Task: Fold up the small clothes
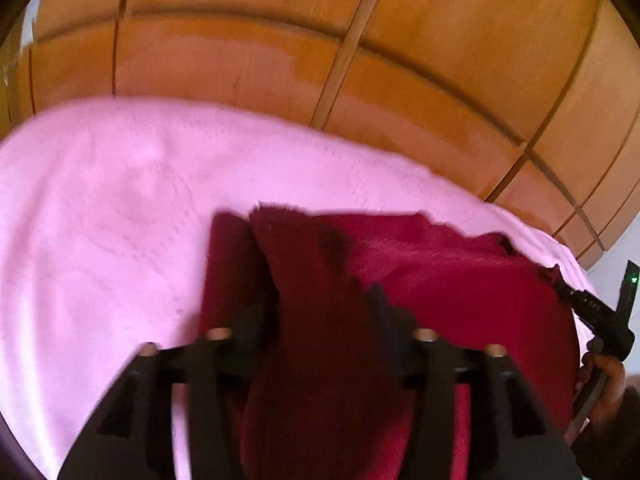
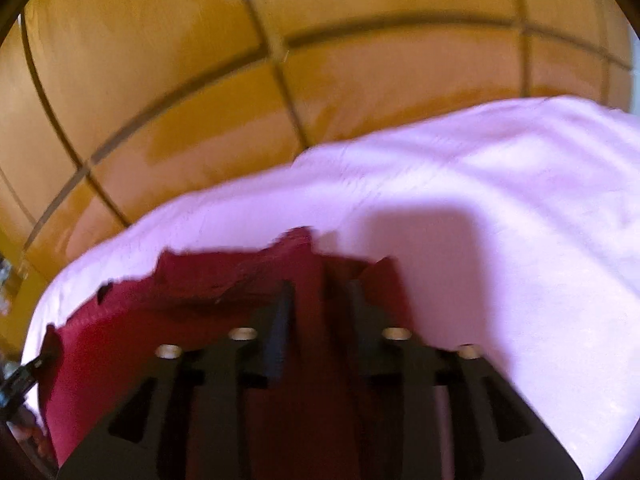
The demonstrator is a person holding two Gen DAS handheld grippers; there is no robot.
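Left wrist view: fuzzy red cloth [image 1: 440, 280] w/ ragged edge on pink sheet [image 1: 120, 200], both grippers' fingers [image 1: 256, 312] spread, cloth between.

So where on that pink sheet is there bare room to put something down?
Bare pink sheet lies between the red cloth and the wooden panels, and right of the cloth in the right view. It is crowded around both grippers' fingers.

Red garment [image 1: 440, 276] between parted jaws, pink cover [image 1: 120, 208]
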